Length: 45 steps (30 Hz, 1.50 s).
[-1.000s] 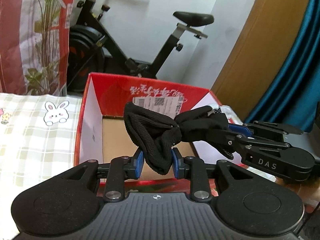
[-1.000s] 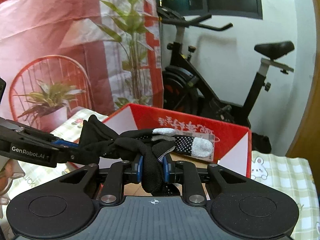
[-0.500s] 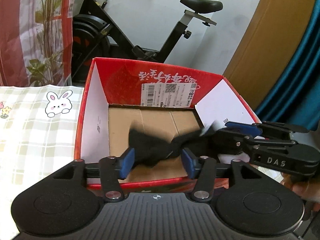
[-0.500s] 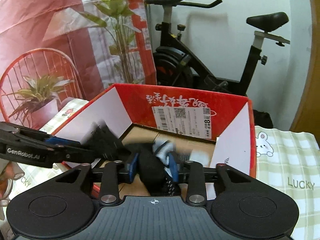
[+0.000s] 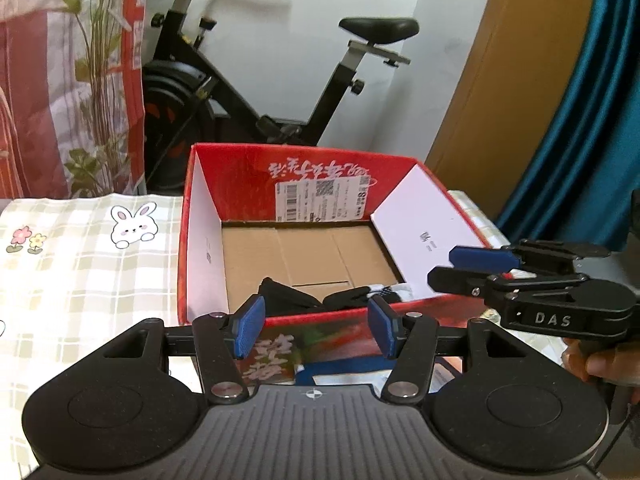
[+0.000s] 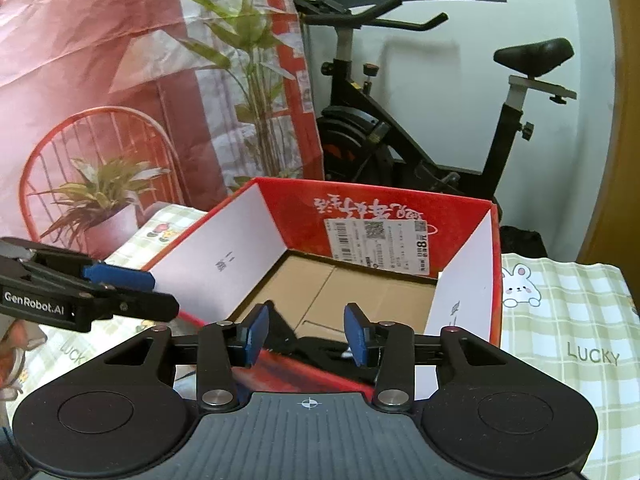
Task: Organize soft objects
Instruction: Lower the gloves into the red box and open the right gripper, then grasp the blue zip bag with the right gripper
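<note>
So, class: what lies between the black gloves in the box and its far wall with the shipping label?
Only bare cardboard floor separates the gloves from the labelled wall, seen in both wrist views.

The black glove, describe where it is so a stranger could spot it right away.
Find the red cardboard box on the checked tablecloth. On its brown floor, against the near wall, lies the black glove, the only thing inside, with white dotted fingertips.

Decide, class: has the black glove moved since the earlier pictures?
Yes. The black glove has dropped from between both grippers, above the red box's rim, to the box floor; both grippers' jaws have just been opening, empty.
</note>
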Motion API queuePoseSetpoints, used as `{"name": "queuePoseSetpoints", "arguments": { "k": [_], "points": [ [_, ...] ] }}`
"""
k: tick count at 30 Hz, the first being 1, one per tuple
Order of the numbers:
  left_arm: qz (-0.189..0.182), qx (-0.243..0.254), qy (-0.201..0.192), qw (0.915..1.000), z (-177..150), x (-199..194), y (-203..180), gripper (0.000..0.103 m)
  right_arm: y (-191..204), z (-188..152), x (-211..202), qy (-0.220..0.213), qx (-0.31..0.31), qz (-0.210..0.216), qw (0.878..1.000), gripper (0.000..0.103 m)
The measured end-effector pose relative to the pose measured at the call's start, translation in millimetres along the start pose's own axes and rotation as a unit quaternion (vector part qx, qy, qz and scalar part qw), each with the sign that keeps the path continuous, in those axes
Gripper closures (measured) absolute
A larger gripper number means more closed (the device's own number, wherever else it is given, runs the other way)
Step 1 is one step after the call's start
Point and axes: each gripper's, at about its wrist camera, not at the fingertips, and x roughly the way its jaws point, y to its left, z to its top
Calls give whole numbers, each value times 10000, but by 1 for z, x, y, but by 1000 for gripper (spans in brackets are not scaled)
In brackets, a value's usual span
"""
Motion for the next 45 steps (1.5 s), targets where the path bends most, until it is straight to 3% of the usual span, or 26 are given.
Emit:
{"name": "queuePoseSetpoints", "arguments": {
  "k": [6, 12, 22, 28, 33, 45],
  "points": [
    [-28, -30, -100, 9999, -13, -17, -7, 44, 18, -14, -20, -31, -64, 60, 10000, 64],
    [-17, -4, 139, 9999, -39, -15, -14, 44, 36, -38, -29, 84, -95, 136, 9998, 64],
    [-158, -172, 443, 9987, -86, -9, -16, 44, 51, -93, -31, 358, 36, -192, 9992, 64],
    [-128, -60, 420, 9990, -105, -14, -24, 43, 56, -123, -38, 224, 142, -276, 9993, 64],
    [-212, -288, 385, 9986, -121, -17, -22, 43, 59, -142, -46, 53, 256, -269, 9993, 63],
    [-370, -721, 272, 9963, -136, -17, -14, 42, 63, -152, -58, -174, 299, -246, 9991, 62]
  ]
}}
